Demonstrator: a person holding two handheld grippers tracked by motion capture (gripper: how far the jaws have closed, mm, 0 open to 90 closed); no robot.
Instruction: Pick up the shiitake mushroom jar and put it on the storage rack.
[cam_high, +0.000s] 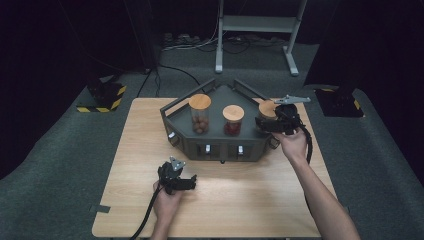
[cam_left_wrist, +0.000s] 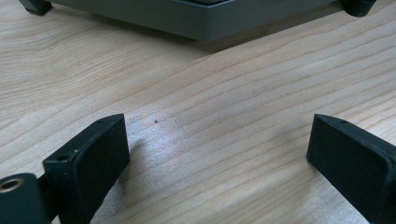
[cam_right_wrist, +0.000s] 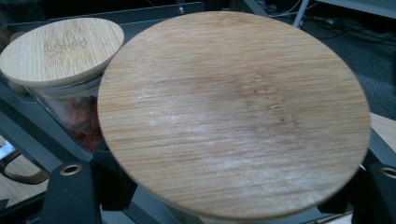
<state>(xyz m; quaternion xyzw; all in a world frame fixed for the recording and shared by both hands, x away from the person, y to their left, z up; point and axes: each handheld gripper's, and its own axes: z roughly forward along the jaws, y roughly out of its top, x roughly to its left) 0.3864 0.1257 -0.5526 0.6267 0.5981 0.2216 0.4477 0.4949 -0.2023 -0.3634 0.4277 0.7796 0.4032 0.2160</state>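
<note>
Left gripper (cam_high: 192, 182) rests wide open on the table (cam_high: 250, 200); right gripper (cam_high: 261, 123) clamps 1 of 3 bamboo-lidded jars (cam_high: 268, 111) in the tray (cam_high: 220, 145).

Two lidded jars (cam_high: 200, 113) (cam_high: 233, 120) stand in the grey tray (cam_high: 220, 145); contents possibly nuts.

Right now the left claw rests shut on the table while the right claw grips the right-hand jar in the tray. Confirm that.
Not quite: the left claw is open, its jaws standing wide apart over bare table, as the left gripper view shows. The rest holds: the right claw grips the right-hand jar in the tray.
</note>
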